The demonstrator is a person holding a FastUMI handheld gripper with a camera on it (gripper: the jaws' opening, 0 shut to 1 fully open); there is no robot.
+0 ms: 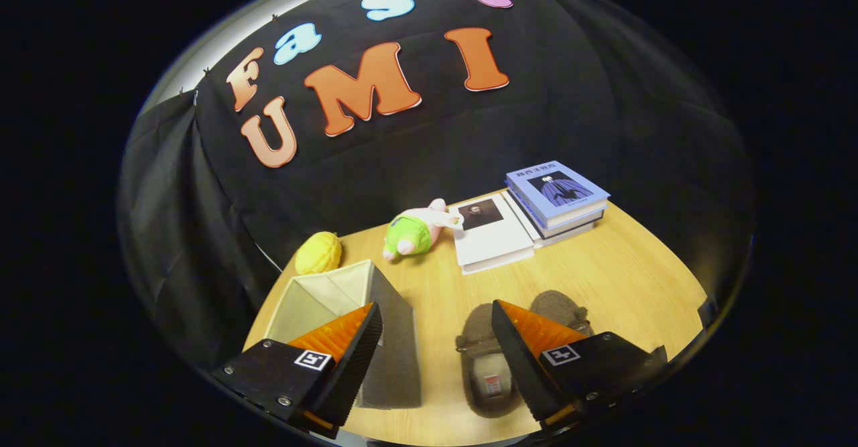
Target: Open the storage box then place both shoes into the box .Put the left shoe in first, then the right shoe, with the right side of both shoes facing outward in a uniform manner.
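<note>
A grey fabric storage box (395, 340) with a pale lining stands open-topped on the wooden table (603, 279), partly behind my left finger. Two brown fuzzy slippers lie side by side to its right: one slipper (484, 360) sits just inside my right finger, the other slipper (560, 307) is mostly hidden behind that finger. My gripper (436, 316) hovers above them, open wide, with nothing between its fingers.
Beyond the box sit a yellow lemon-shaped toy (319, 252) and a green-and-pink plush (414, 230). A white book (489, 232) and a stack of books (558, 198) lie at the far right. The black cloth wall closes the back.
</note>
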